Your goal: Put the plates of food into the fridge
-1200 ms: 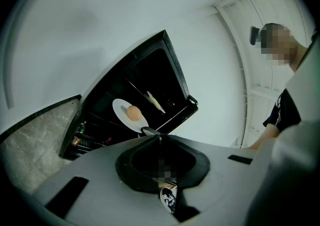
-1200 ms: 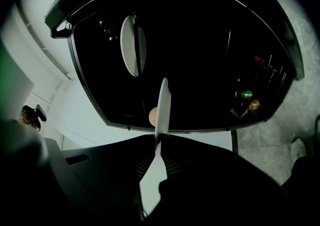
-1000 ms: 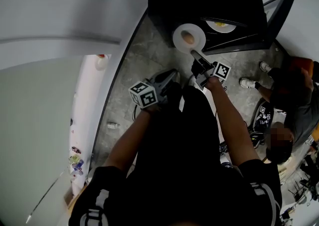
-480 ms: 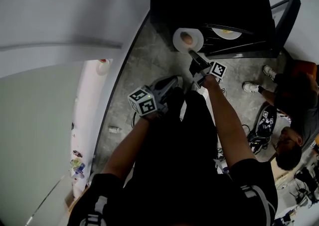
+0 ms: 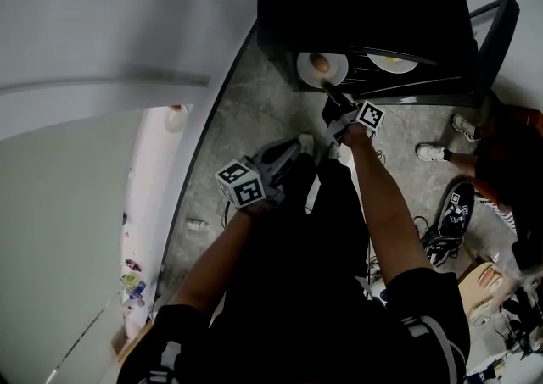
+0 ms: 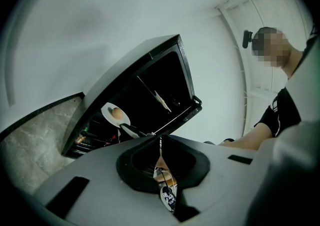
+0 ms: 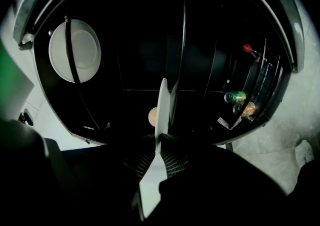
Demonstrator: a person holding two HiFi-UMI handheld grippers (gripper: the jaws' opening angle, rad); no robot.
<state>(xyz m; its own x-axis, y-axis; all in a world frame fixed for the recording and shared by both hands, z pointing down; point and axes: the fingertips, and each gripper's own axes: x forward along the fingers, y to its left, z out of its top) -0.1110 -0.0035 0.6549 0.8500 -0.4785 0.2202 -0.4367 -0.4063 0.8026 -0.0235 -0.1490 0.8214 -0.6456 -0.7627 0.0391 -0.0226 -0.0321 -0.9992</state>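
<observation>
A white plate carrying a round tan piece of food sits at the mouth of the open black fridge. My right gripper is shut on its near rim. In the right gripper view the plate is edge-on between the pads, with the food to its left. A second white plate rests on a fridge shelf, also seen as the plate. My left gripper hangs low over the floor, shut and holding nothing; its jaws meet in the left gripper view.
The fridge door stands open to the right. Drink cans and a red-capped bottle sit in the fridge's side racks. A person stands at the right, with shoes on the stone floor. A white counter runs along the left.
The right gripper has carried the plate forward, from in front of the fridge to its opening. The left gripper has kept its place.
</observation>
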